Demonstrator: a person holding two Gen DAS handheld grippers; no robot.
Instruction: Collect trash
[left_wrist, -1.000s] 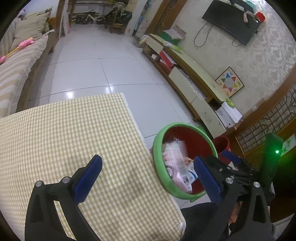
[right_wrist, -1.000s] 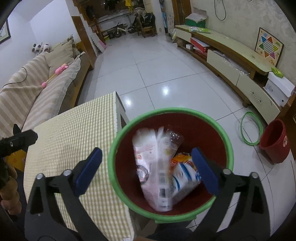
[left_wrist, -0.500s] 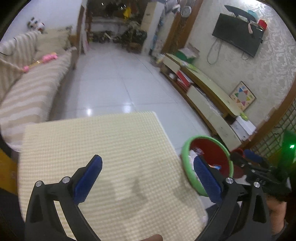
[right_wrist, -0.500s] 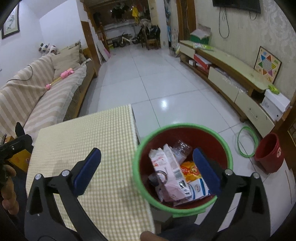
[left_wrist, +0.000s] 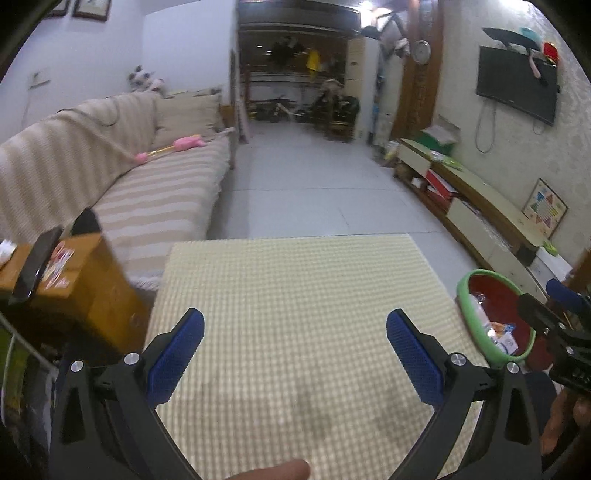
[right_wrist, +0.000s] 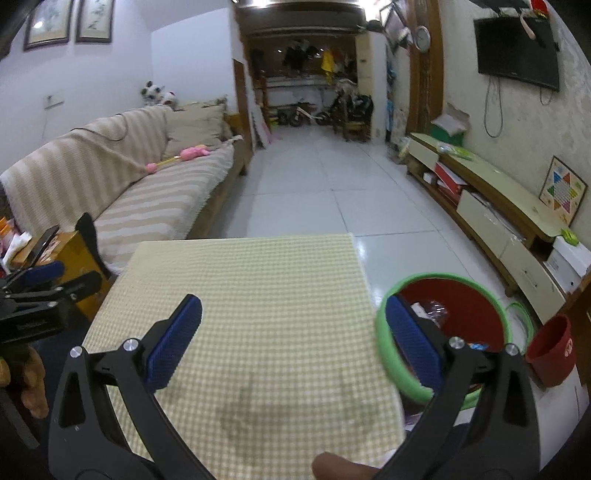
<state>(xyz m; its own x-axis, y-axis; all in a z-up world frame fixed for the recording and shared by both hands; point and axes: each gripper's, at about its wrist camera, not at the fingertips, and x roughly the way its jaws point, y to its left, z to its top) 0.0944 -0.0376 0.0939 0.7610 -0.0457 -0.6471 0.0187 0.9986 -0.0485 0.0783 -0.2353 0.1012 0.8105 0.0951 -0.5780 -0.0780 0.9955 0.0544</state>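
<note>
A red bin with a green rim (right_wrist: 447, 325) stands on the floor at the right edge of the checked table (right_wrist: 251, 295). It holds several wrappers (right_wrist: 428, 308). The bin also shows in the left wrist view (left_wrist: 491, 314), at the right. My left gripper (left_wrist: 295, 336) is open and empty above the near half of the table. My right gripper (right_wrist: 291, 325) is open and empty above the table's right side, its right finger in front of the bin rim. No trash shows on the tablecloth.
A striped sofa (right_wrist: 129, 184) with a pink toy (right_wrist: 192, 152) runs along the left. A wooden side stand (left_wrist: 74, 280) with a phone sits left of the table. A low TV cabinet (right_wrist: 498, 214) lines the right wall. A small red bucket (right_wrist: 550, 350) stands past the bin.
Both grippers have drawn back from over the bin and tilted up toward the room. The bin has slid from the middle to the right in both views. Both stay open.
</note>
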